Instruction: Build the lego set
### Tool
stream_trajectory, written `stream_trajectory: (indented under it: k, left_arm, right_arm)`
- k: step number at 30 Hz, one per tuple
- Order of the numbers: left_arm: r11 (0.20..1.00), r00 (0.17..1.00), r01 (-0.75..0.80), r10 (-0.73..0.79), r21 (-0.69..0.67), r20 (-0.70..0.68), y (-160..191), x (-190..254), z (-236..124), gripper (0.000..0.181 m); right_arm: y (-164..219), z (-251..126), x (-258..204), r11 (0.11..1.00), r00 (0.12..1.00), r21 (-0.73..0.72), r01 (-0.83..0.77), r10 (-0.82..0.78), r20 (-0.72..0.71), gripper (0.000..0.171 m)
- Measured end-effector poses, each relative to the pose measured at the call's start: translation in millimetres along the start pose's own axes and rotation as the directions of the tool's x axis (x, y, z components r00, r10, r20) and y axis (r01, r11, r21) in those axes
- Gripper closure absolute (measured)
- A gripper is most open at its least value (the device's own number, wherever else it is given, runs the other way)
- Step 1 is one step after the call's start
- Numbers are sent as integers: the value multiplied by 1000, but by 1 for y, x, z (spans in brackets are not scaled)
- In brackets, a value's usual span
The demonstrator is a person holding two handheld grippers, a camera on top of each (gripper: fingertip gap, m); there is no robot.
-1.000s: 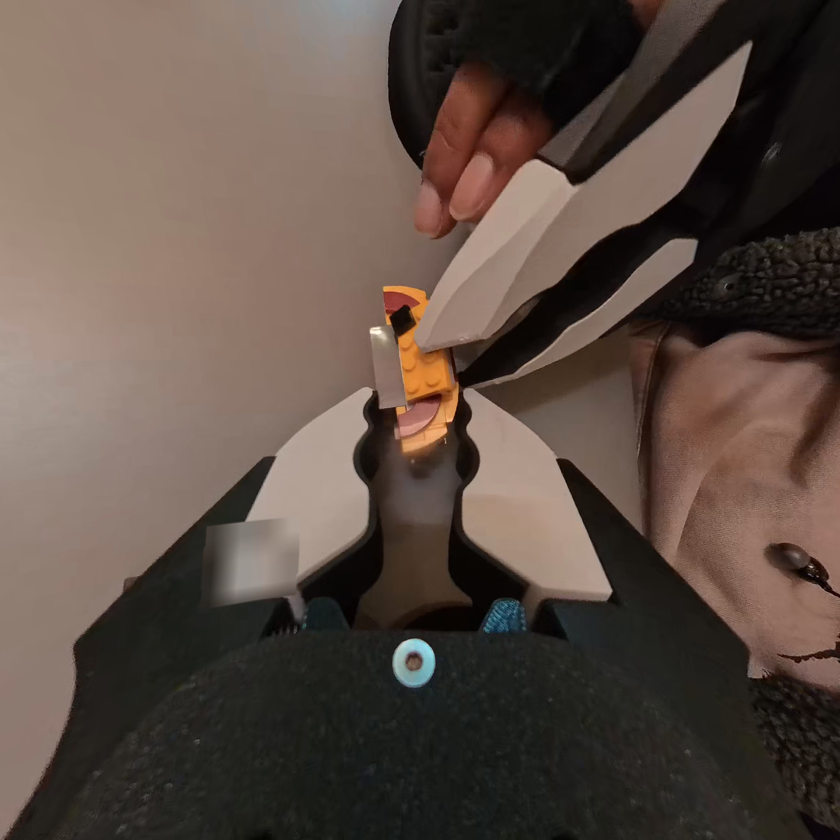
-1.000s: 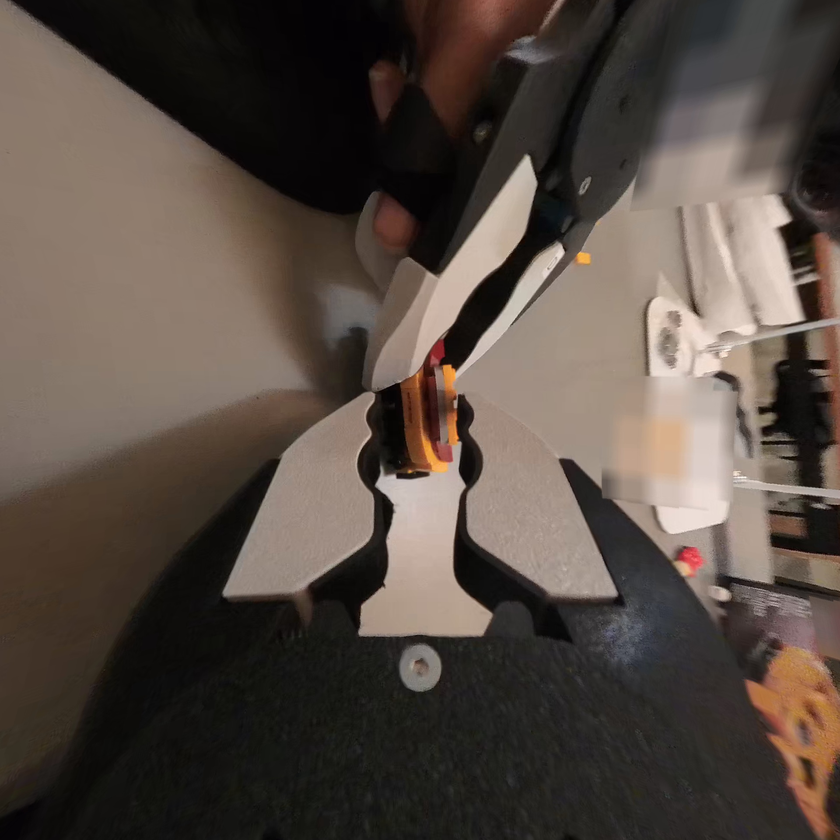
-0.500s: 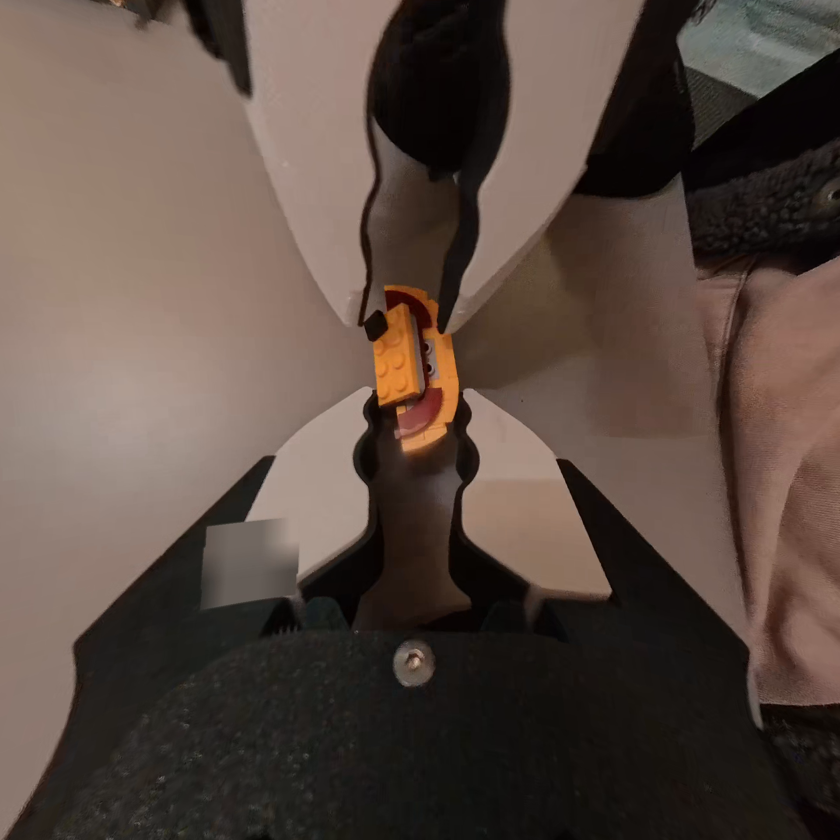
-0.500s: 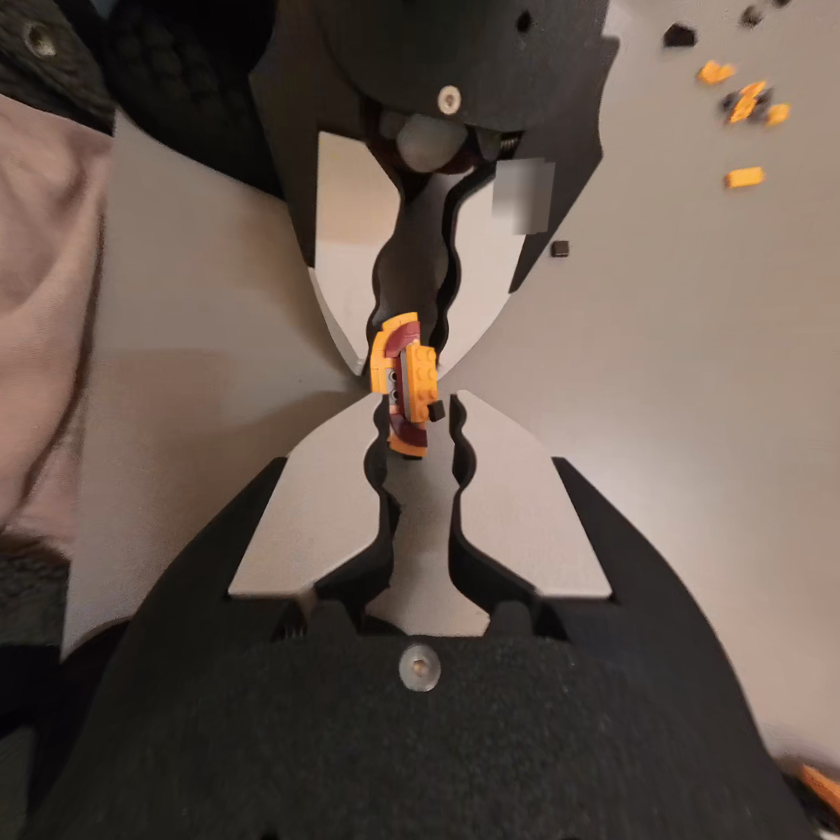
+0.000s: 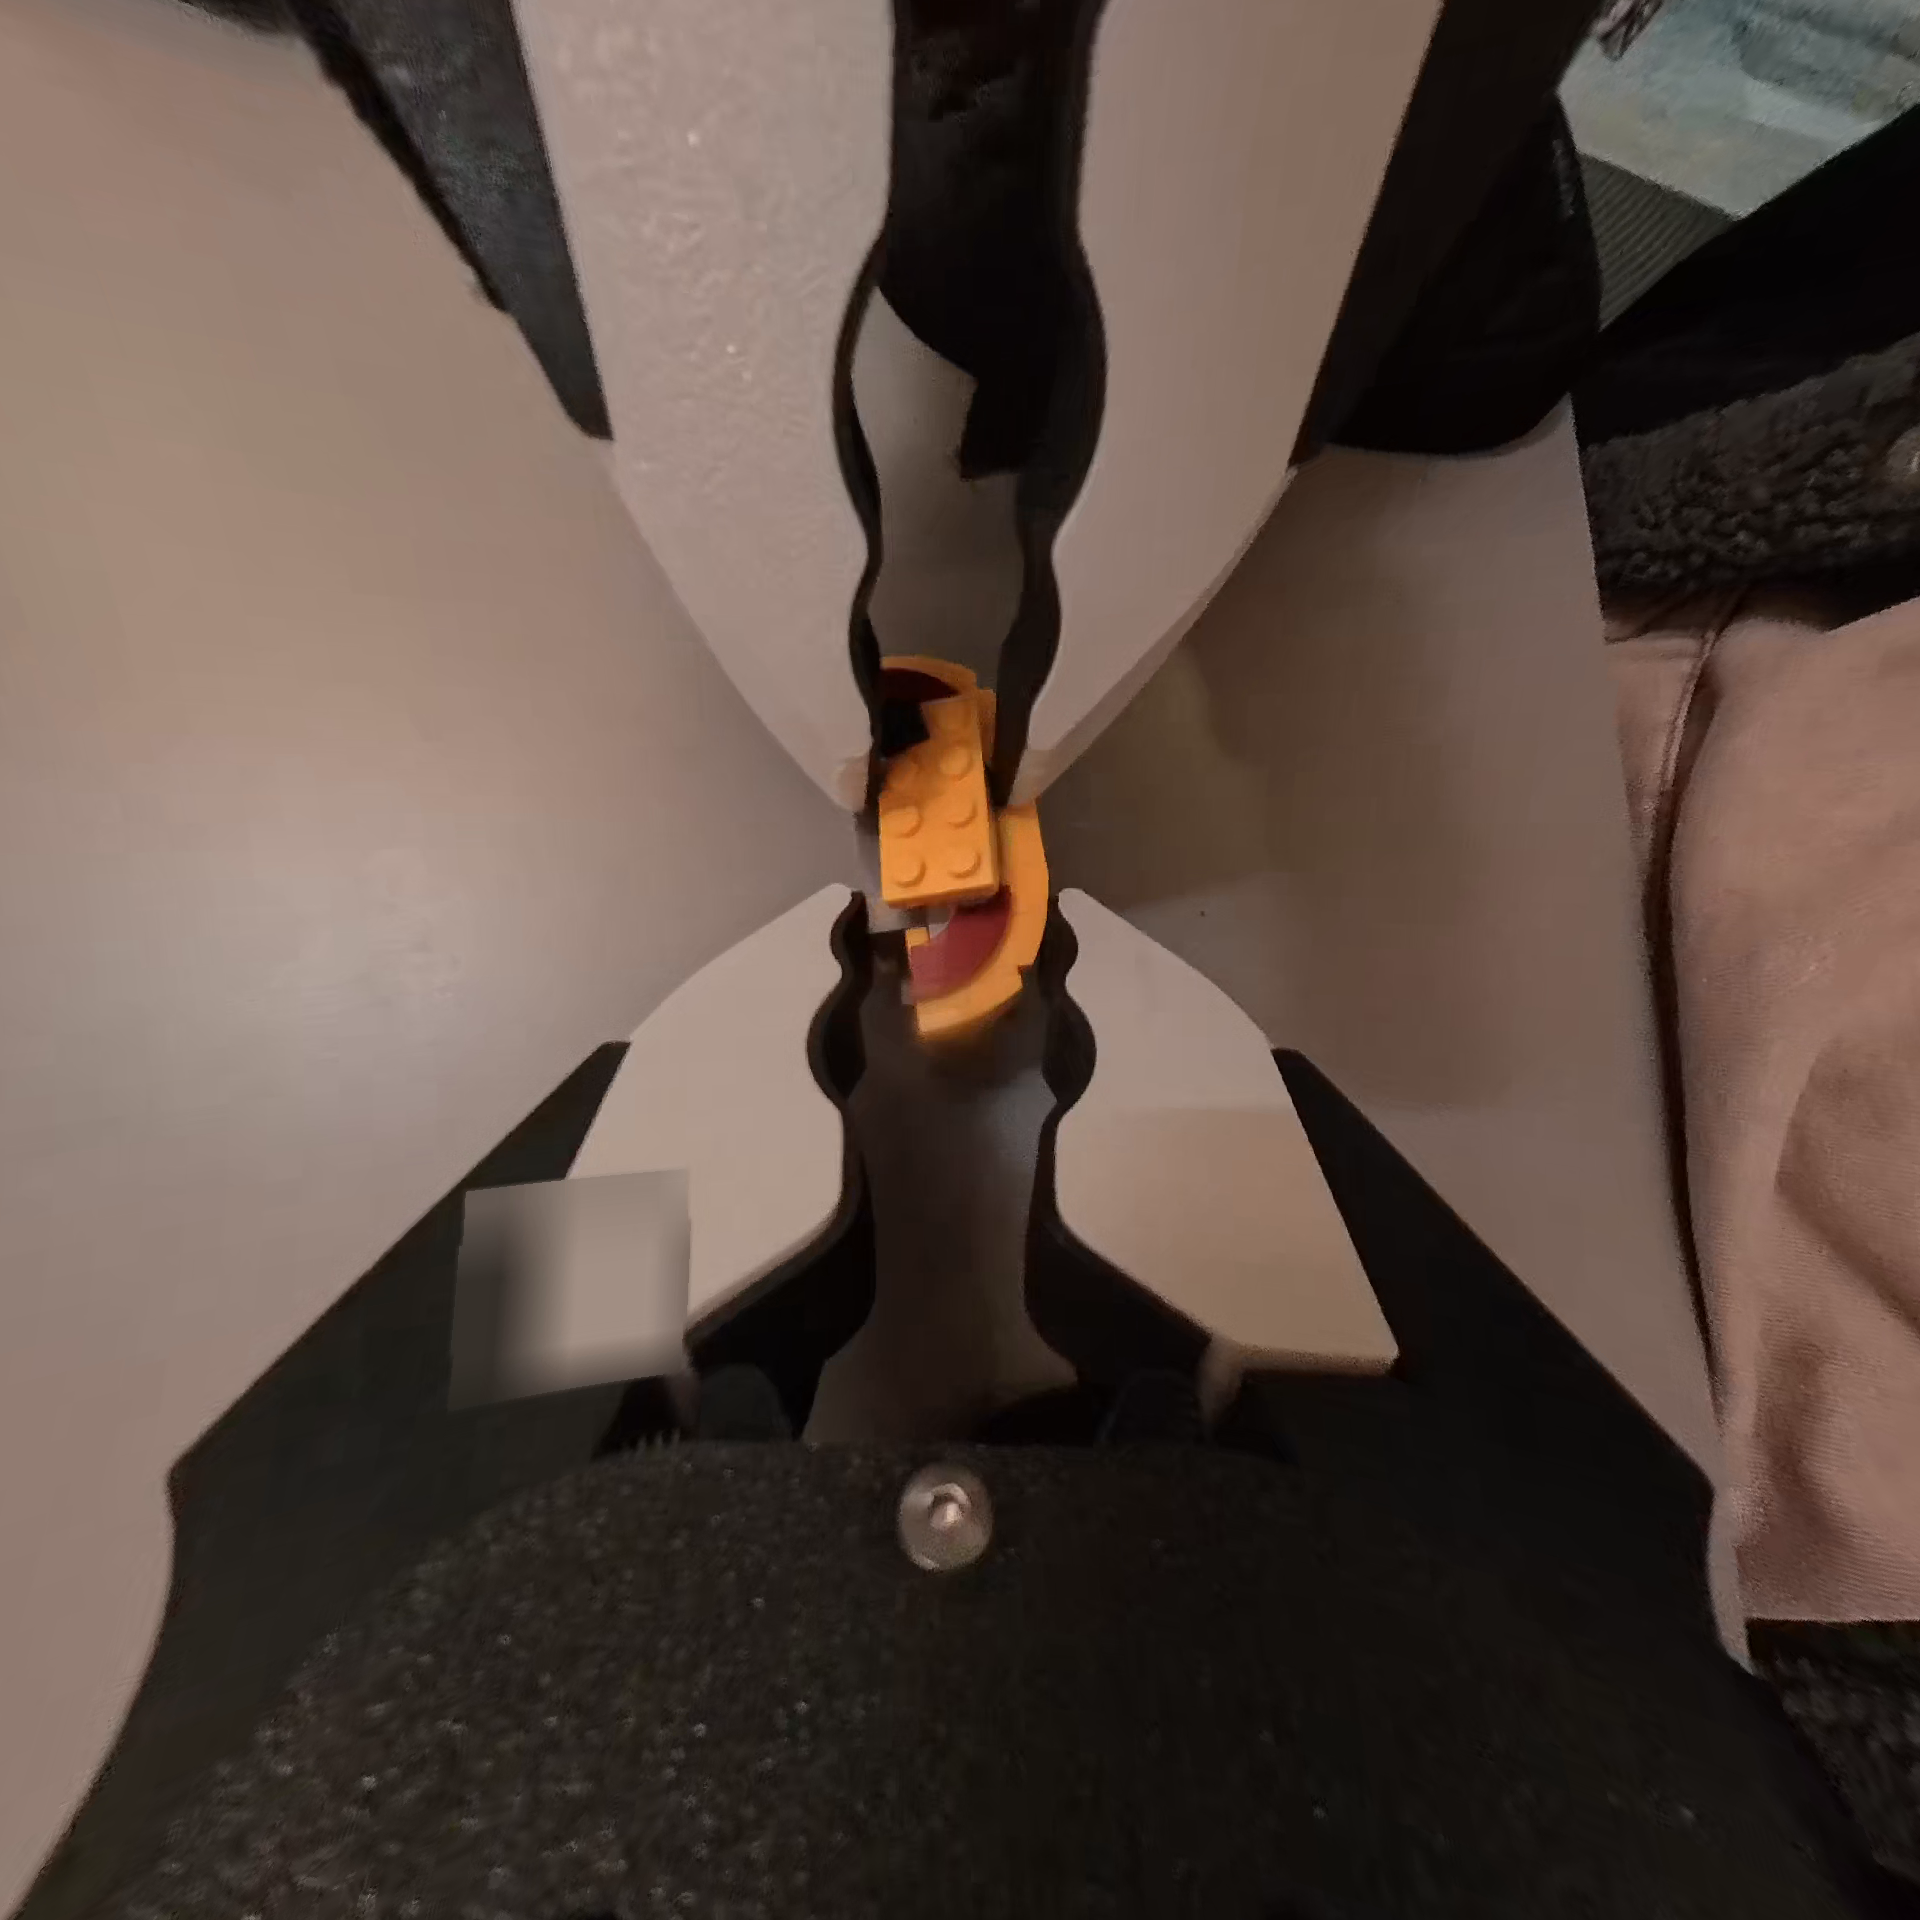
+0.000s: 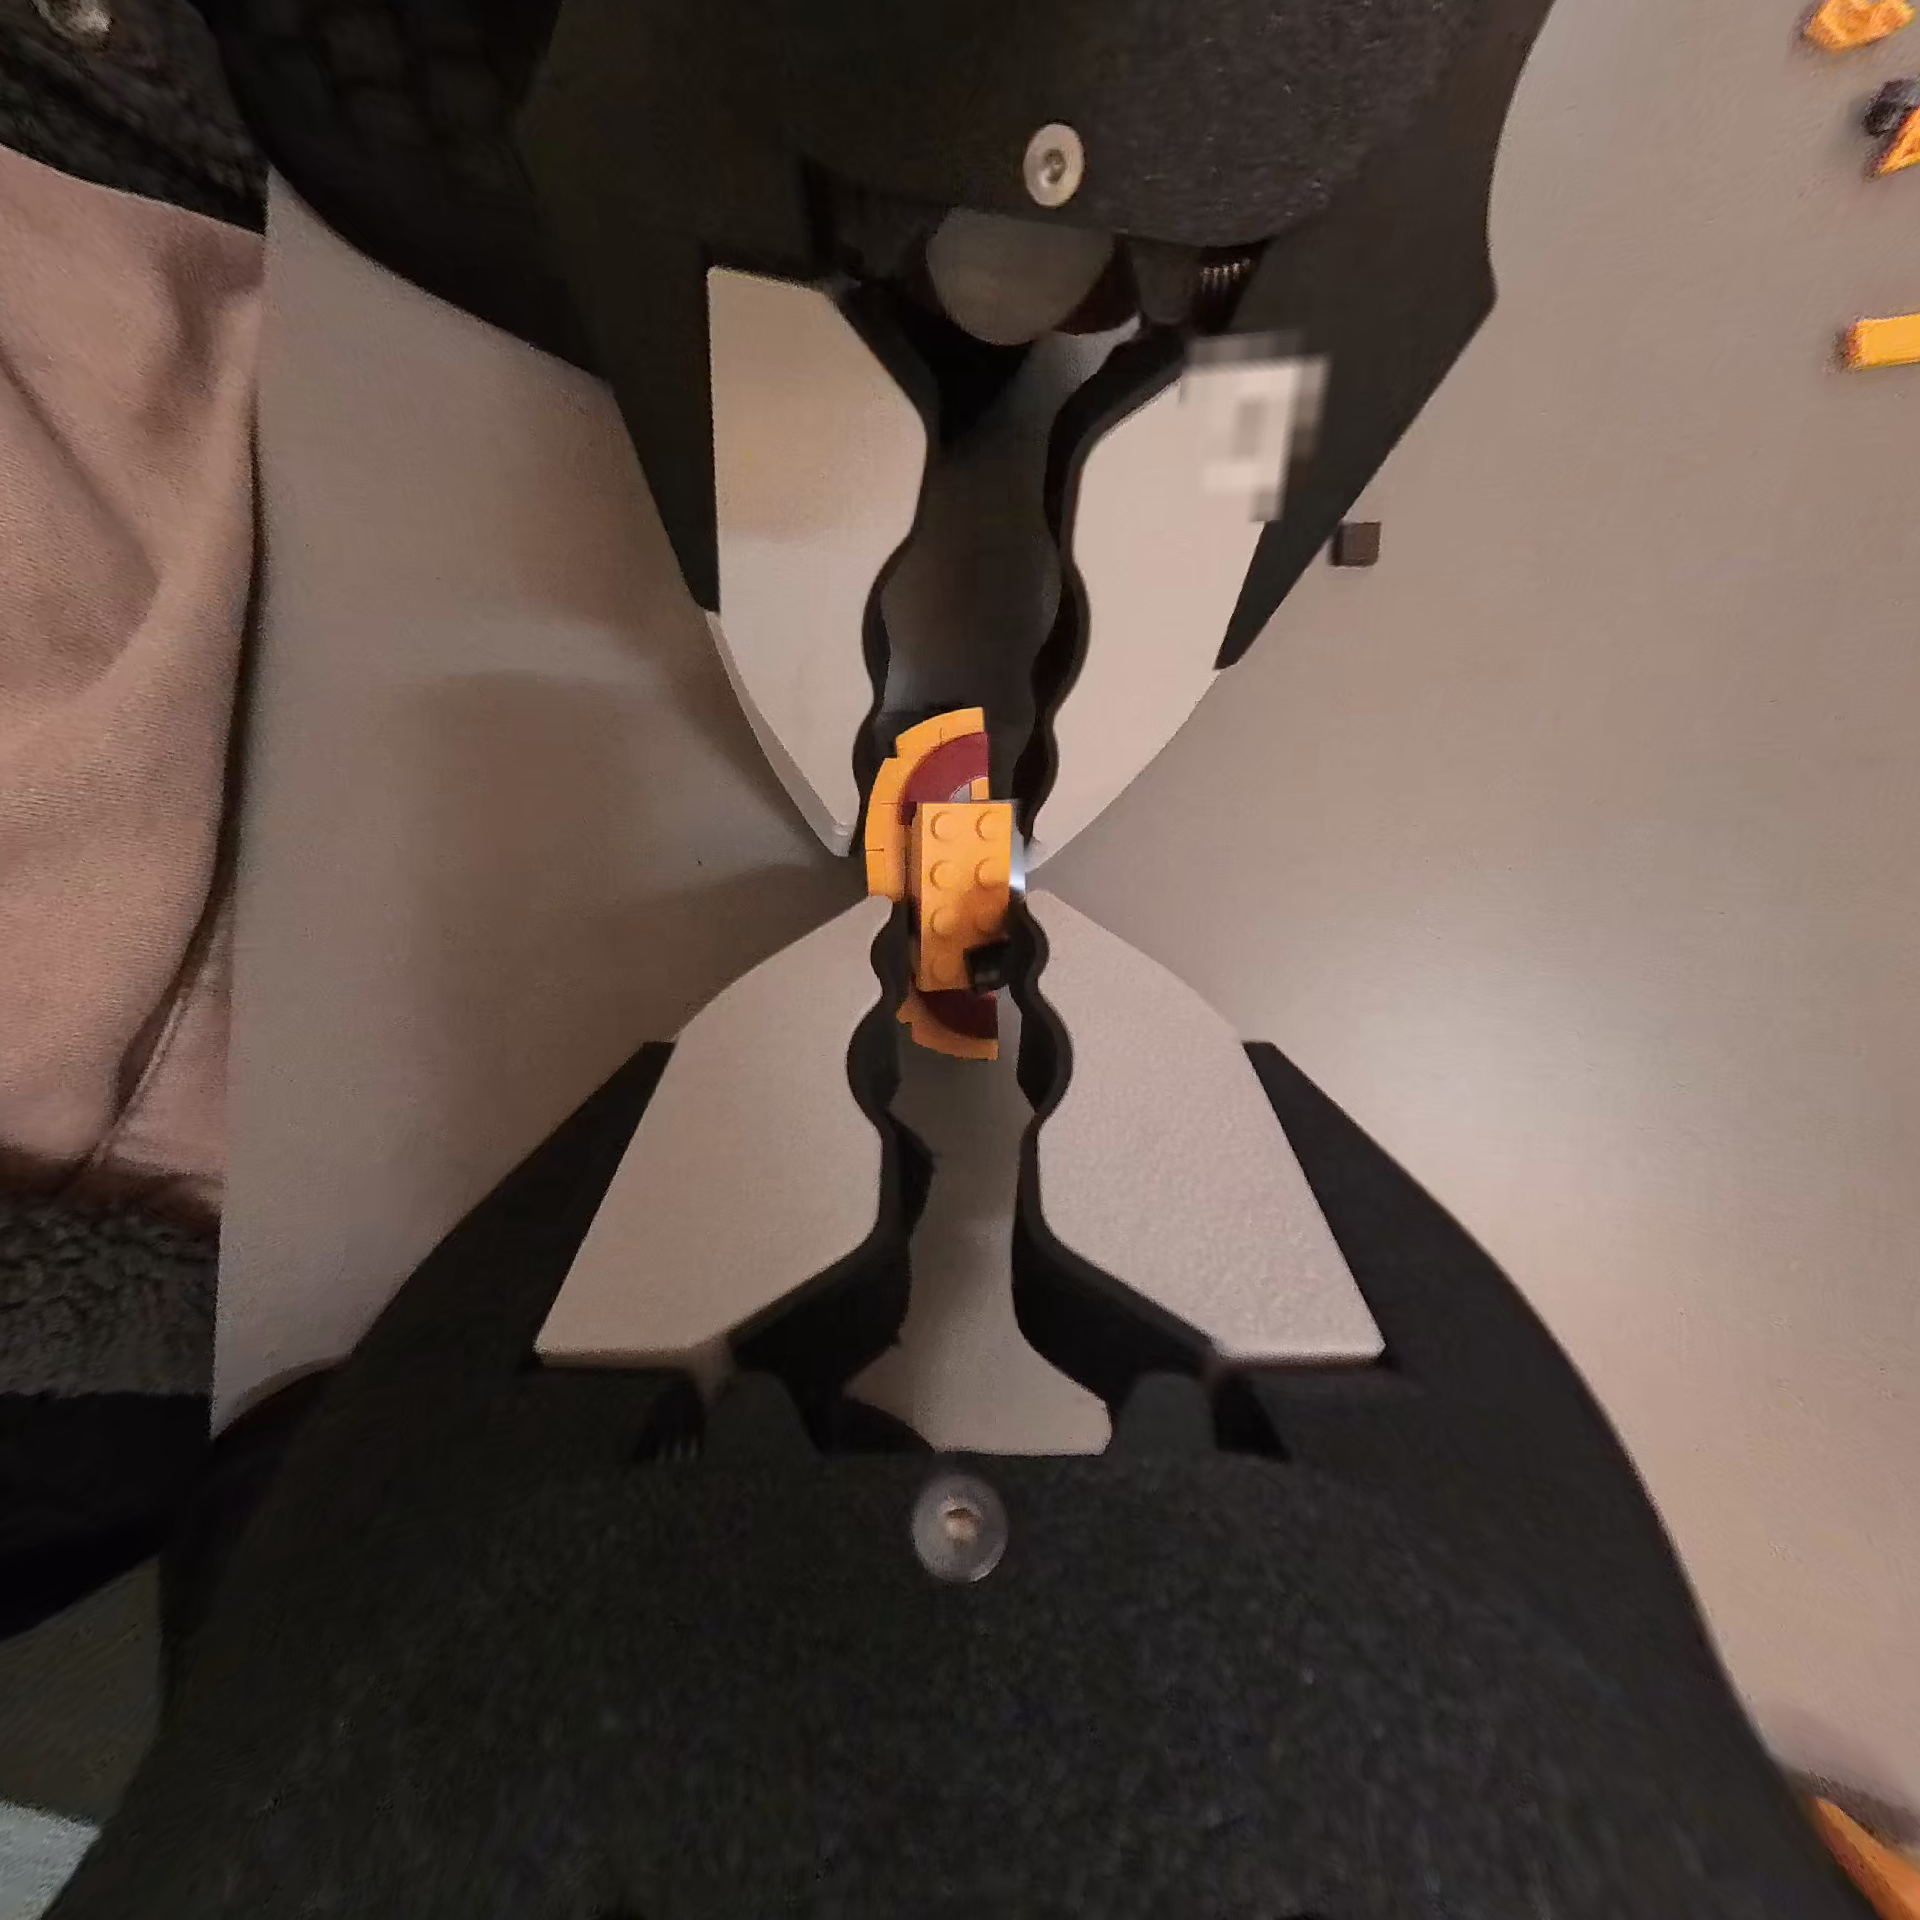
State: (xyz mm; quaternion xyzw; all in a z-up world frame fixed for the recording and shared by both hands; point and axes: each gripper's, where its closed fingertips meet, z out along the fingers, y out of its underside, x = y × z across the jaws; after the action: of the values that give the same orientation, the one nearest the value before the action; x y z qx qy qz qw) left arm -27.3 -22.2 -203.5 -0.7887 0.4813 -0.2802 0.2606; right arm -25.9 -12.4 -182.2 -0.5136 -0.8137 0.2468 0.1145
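A small lego assembly (image 5: pixel 940 831) is held in the air between my two grippers, which face each other tip to tip. It has an orange studded plate on an orange curved piece with dark red inside, and a small black piece at one end. My left gripper (image 5: pixel 956 914) is shut on its near end. The right gripper (image 5: pixel 940 784) comes from the top of the left wrist view and pinches the far end. In the right wrist view the assembly (image 6: pixel 961 883) sits in my right gripper (image 6: pixel 956 914), with the left gripper (image 6: pixel 935 836) opposite.
Below is a pale grey table (image 6: pixel 1558 935). Loose orange pieces (image 6: pixel 1883 343) and a small black piece (image 6: pixel 1356 542) lie at the top right of the right wrist view. A person's pink garment (image 5: pixel 1818 1039) is close on the right of the left wrist view. Only a small space, under 4 cm, lies between the two pairs of fingers.
The right gripper swung from an oblique angle to face the left gripper head-on and closed on the far end of the assembly. The left gripper kept its hold.
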Motion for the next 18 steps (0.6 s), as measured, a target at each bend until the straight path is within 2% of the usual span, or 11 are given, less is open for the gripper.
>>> stream_trajectory:
  k: [18]
  left_arm:
    - [1000, 999, -30, 30, -2, 18, -1, 2, 0, 151]
  right_arm:
    - [-2, -4, -3, 993, 996, -86, 78, -74, 50, 150]
